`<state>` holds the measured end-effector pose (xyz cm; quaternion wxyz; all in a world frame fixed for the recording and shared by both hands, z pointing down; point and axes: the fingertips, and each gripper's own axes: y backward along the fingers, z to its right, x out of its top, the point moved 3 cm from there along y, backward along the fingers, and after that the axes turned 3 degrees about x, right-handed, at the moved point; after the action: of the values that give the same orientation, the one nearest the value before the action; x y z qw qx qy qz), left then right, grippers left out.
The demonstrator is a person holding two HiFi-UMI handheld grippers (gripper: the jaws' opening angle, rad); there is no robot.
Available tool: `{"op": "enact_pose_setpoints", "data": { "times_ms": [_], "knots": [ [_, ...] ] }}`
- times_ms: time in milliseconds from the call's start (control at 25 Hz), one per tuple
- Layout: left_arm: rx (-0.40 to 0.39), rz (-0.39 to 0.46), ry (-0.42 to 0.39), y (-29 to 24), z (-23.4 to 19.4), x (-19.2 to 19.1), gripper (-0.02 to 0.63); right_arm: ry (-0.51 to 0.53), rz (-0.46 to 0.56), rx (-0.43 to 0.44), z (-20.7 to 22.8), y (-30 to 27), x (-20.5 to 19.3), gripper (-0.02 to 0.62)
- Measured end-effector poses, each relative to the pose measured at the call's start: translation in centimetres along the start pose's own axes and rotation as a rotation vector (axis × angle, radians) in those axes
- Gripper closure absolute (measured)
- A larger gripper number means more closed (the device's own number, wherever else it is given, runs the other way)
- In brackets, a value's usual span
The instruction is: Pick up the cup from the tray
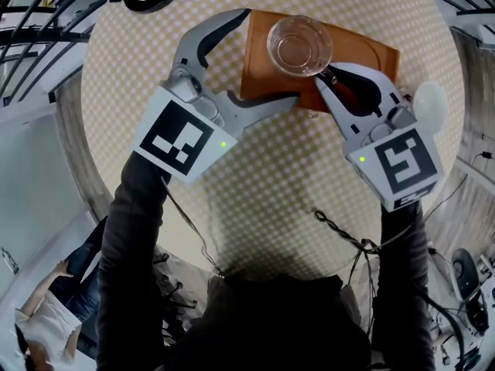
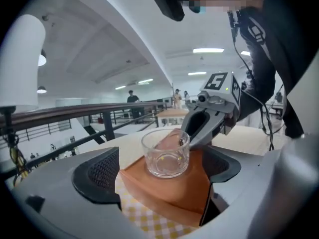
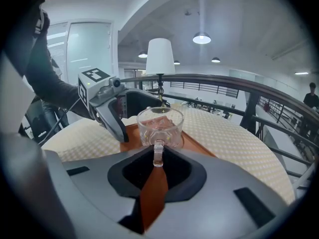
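The right gripper (image 1: 331,78) is clamping the handle of the clear glass cup (image 1: 300,45), its jaws drawn nearly together on it. The cup is sitting upright on the brown tray (image 1: 367,52), which is lying toward the far side of the checked table (image 1: 271,192). The left gripper (image 1: 263,59) is standing wide open, its jaws straddling the tray's left end without clamping it, holding nothing.

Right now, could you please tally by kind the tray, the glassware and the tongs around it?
Tray: 1
Glass cup: 1
Tongs: 2 (left tongs open around the tray's corner; right tongs shut on the cup's handle)
Total: 4
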<state>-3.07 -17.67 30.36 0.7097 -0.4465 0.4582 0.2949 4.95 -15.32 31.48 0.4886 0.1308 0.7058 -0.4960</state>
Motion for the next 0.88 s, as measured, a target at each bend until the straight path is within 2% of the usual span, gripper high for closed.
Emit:
{"op": "enact_pose_setpoints", "data": {
  "times_ms": [160, 400, 600, 880],
  "knots": [
    [-0.086, -0.080, -0.089, -1.6, 0.5, -0.2, 0.098, -0.021, 0.015, 0.005, -0.3, 0.0, 0.0, 0.546],
    [-0.212, -0.052, -0.112, -3.3, 1.3, 1.0, 0.098, -0.006, -0.006, 0.008, -0.7, 0.9, 0.7, 0.546],
    [-0.231, -0.078, -0.111, -4.3, 0.9, 1.1, 0.101, -0.007, -0.012, 0.014, -0.3, 1.1, 0.7, 0.546],
    [-0.240, -0.165, -0.183, -4.5, 1.7, 1.2, 0.111, 0.013, -0.014, 0.013, -0.8, 1.3, 1.0, 0.546]
  ]
}}
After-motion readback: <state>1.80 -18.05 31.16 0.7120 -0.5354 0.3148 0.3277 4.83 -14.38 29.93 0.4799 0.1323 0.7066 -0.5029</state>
